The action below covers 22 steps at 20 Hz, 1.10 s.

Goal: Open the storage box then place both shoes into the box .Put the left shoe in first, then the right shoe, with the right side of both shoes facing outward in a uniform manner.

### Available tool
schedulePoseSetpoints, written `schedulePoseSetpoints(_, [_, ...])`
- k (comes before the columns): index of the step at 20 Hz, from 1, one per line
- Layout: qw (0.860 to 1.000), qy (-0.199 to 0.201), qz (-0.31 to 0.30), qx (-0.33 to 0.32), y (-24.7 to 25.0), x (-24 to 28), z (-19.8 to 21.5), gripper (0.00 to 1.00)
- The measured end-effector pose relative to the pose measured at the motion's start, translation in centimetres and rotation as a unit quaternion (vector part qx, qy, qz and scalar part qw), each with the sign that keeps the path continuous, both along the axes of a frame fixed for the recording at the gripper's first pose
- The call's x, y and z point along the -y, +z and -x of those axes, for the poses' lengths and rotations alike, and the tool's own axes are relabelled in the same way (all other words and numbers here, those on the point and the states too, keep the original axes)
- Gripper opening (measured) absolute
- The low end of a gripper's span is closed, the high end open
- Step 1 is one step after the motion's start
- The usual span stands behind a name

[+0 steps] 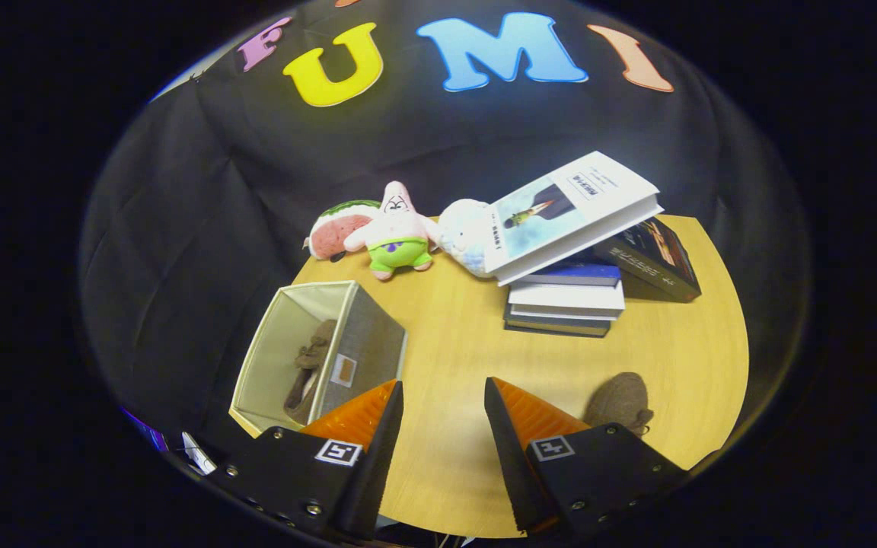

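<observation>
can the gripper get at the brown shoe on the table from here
Probably yes: the brown suede shoe lies on the round wooden table just beside the gripper, jaws open and empty, nothing between them.

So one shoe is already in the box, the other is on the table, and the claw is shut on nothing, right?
Not quite: the gripper view shows the claw open, fingers apart over bare table. One shoe is in the box; the other shoe lies on the table.

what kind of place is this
Likely a staged recording booth, not a home: black cloth wall behind a round wooden table holding plush toys, stacked books and an open beige fabric storage box. Open gripper hovers over it.
</observation>
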<state>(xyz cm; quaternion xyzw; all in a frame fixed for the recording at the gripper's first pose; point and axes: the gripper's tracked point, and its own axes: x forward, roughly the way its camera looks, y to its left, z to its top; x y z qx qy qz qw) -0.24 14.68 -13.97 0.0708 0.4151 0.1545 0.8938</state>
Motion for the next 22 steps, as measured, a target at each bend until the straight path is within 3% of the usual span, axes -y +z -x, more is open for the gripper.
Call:
schedulePoseSetpoints(5, [0.999,-0.042,0.025,0.0,-2.0,7.8,1.2,0.66])
schedulePoseSetpoints(12, [0.994,-0.085,0.046,-0.057,-7.7,16.0,5.2,0.66])
schedulePoseSetpoints(19, [0.987,-0.065,0.074,-0.131,-14.6,18.9,6.9,0.66])
schedulePoseSetpoints(22, [0.983,-0.068,0.09,-0.144,-17.0,19.6,5.6,0.66])
